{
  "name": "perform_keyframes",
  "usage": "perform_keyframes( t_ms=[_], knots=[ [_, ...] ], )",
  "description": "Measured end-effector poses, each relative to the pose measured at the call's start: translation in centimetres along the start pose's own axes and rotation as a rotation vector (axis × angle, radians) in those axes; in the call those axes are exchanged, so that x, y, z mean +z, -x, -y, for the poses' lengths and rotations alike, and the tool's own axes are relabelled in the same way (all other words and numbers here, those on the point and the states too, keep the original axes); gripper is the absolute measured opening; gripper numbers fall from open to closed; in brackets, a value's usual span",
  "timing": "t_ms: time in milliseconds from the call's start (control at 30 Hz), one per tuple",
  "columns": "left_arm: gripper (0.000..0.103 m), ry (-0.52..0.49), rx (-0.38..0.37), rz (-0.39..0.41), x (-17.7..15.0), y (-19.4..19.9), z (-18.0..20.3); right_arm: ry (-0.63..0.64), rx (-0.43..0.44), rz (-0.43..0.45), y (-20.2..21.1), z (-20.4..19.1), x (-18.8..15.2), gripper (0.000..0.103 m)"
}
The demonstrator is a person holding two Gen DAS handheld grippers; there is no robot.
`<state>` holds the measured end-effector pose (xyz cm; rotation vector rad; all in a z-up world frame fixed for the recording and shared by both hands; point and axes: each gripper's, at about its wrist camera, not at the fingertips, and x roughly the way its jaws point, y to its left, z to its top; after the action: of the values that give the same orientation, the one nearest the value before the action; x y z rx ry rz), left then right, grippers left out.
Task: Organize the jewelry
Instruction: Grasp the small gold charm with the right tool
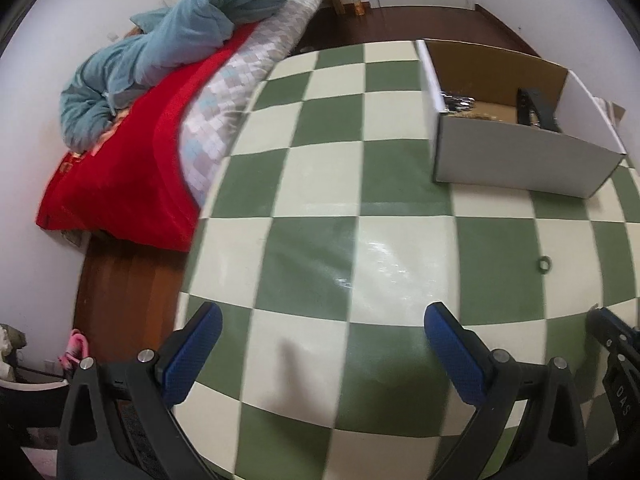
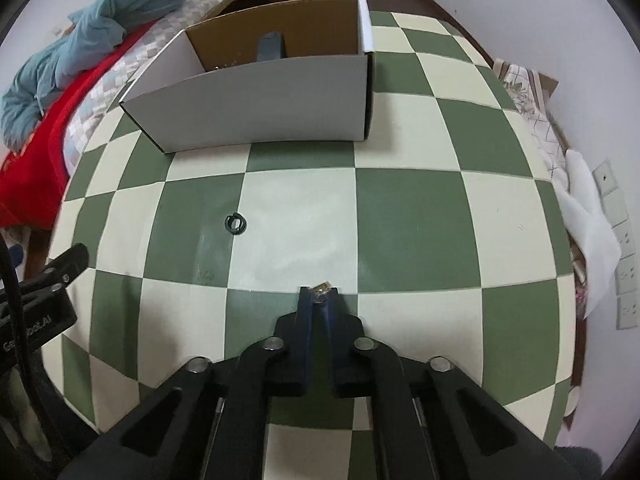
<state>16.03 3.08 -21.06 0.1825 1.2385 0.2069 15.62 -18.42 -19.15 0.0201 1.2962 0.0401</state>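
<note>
My right gripper [image 2: 320,293] is shut on a small gold-coloured jewelry piece [image 2: 321,289], held over the green and cream checked table [image 2: 412,216]. A small dark ring [image 2: 235,224] lies on the table to its far left; it also shows in the left wrist view [image 1: 543,263]. A white cardboard box [image 2: 256,100] stands at the back of the table, holding a dark object [image 2: 270,45]. In the left wrist view the box [image 1: 520,160] also holds shiny jewelry [image 1: 456,102]. My left gripper [image 1: 322,320] is open and empty above the table.
A bed with a red blanket [image 1: 120,184] and a blue quilt [image 1: 180,40] lies beyond the table's left edge. White cloth [image 2: 588,216] and wall sockets [image 2: 624,256] are at the right edge. The left gripper's body [image 2: 36,300] shows at left.
</note>
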Motion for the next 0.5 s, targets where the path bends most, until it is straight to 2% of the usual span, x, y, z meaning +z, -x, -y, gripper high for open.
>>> perform_keyframes(
  t_ms=[67,133,267,400,500],
  knots=[
    [0.103,-0.010,-0.046,-0.009,0.4,0.1,0.9,-0.056,0.025,0.010,0.5,1.5,-0.2,0.005],
    [0.103,-0.024,-0.122,-0.028,0.8,0.2,2.1,-0.100,0.036,0.016,0.9,3.0,-0.3,0.005],
    [0.101,-0.086,-0.255,-0.057,1.7,0.2,6.2,-0.158,0.013,0.026,1.7,5.9,-0.1,0.005],
    [0.078,-0.157,-0.309,-0.094,2.2,-0.5,9.9,-0.198,-0.011,0.028,1.8,8.1,0.1,0.005],
    [0.075,-0.181,-0.310,-0.106,2.5,-0.9,11.5,-0.218,-0.019,0.034,2.1,9.3,0.3,0.005]
  ],
)
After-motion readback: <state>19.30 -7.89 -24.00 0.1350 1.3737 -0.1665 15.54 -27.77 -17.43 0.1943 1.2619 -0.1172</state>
